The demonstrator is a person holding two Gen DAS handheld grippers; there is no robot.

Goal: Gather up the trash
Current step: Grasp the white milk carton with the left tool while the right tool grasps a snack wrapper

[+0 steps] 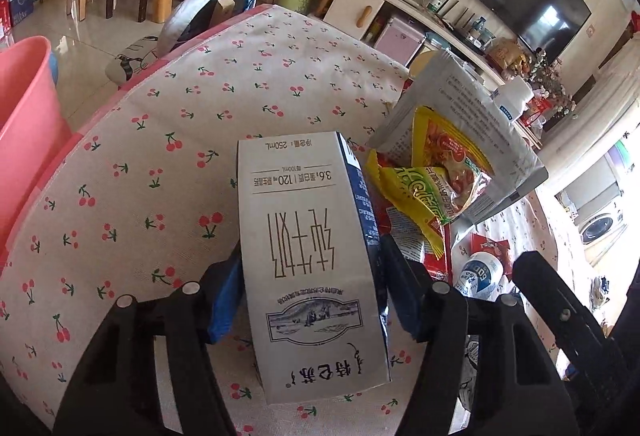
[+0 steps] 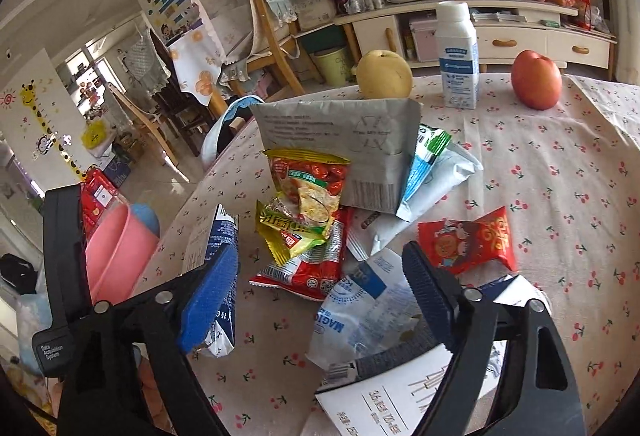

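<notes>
Gripping seen: white milk carton (image 1: 312,260) clamped by left hand-held gripper (image 1: 310,296); right hand-held gripper (image 2: 320,288) wide, empty. Wrapper pile (image 2: 308,212) uncollected on table (image 2: 560,176); pink bin (image 1: 24,108) at 9 o'clock.

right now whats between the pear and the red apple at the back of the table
A white plastic bottle with a blue label stands upright between the pear and the apple, touching neither; the right wrist view shows it.

second milk carton (image 2: 400,396) cut off below, pink bin (image 1: 28,96) cropped left
</notes>
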